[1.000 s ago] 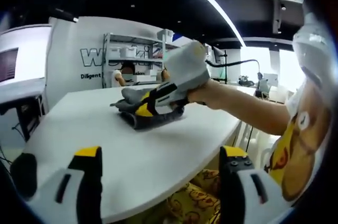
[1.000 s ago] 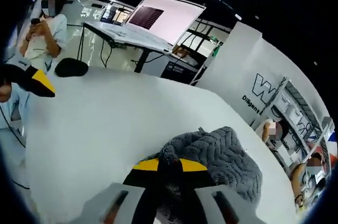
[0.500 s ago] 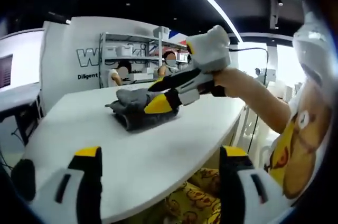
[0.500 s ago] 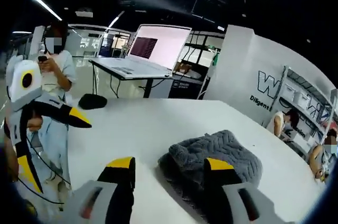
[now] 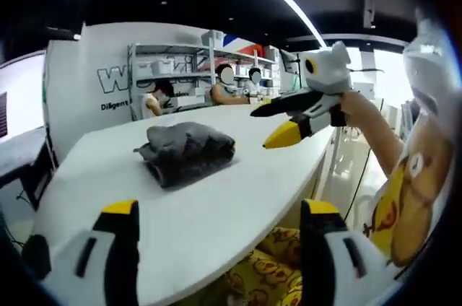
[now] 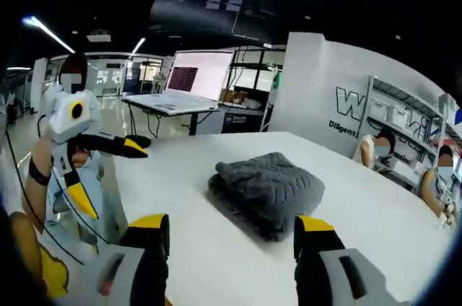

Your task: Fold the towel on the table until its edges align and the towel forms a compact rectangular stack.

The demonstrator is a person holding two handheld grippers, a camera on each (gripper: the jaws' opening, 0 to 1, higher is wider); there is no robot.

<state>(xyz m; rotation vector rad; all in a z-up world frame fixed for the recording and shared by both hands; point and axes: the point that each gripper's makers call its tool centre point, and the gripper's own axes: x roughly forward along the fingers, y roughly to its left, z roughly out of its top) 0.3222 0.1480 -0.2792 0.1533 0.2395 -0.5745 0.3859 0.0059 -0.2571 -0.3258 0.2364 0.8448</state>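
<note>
Left tool [image 5: 220,212]: jaws spread wide and empty, held off the near edge of the white surface [image 5: 238,183]; in the right gripper view it [image 6: 108,169] hangs at the left in a person's hand, jaws parted.
Right tool [image 6: 229,225]: jaws apart, gripping nothing, raised above the surface; in the left gripper view it [image 5: 278,124] is held up at the right, well apart from the towel.
Grey knitted towel [image 5: 186,151]: folded into a compact, thick stack lying on the surface, touched by neither tool; ribbed weave on top [image 6: 268,189].
Hard to make out: whether the towel's far edges line up.
</note>
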